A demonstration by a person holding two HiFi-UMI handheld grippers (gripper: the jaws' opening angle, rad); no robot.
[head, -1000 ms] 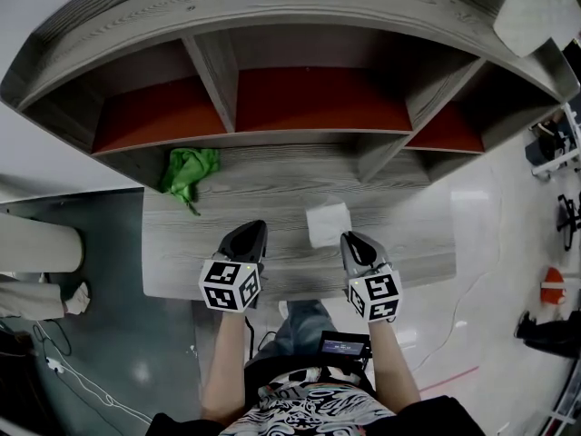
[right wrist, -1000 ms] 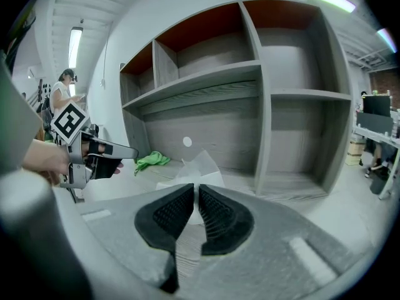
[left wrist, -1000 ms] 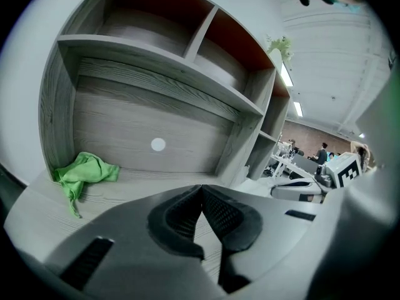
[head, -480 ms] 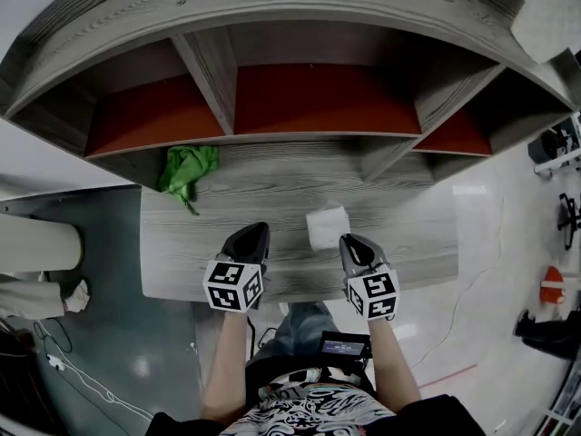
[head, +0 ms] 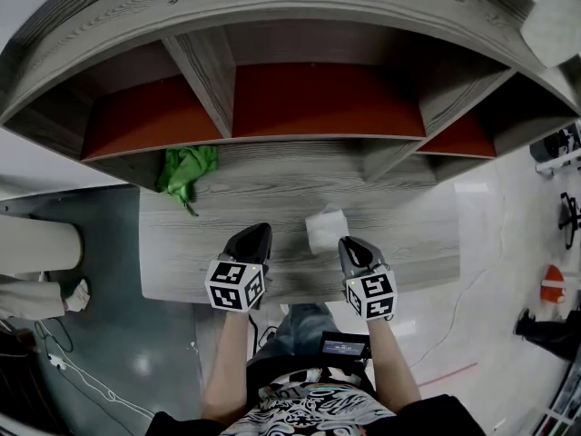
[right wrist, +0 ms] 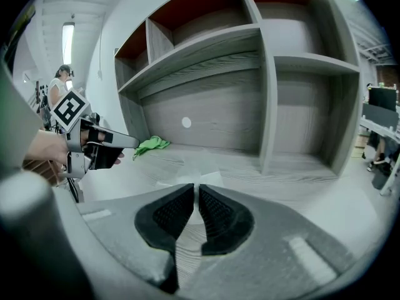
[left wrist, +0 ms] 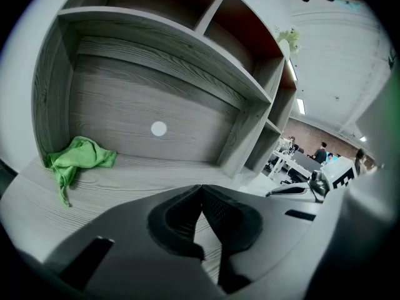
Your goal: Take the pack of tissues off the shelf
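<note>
The pack of tissues [head: 327, 229] is a small white soft packet lying on the grey wooden bottom board [head: 209, 243] of the shelf unit, near its front edge. In the right gripper view the tissues [right wrist: 195, 169] lie just beyond the jaws. My right gripper [head: 350, 242] hovers a little to the right of the pack and nearer to me, shut and empty. My left gripper [head: 258, 232] hangs to the left of the pack, also shut with nothing in it. Neither gripper touches the pack.
A crumpled green cloth [head: 187, 173] lies at the board's back left, below the shelf [head: 272, 136] with red-backed compartments. Upright dividers [head: 204, 80] split the upper row. Cables [head: 73, 371] run over the floor at the left, and people sit at desks [left wrist: 294, 158] far off.
Both grippers have sunk a little toward the board's front edge. Their jaws look the same, and the tissues and the cloth have not moved.
</note>
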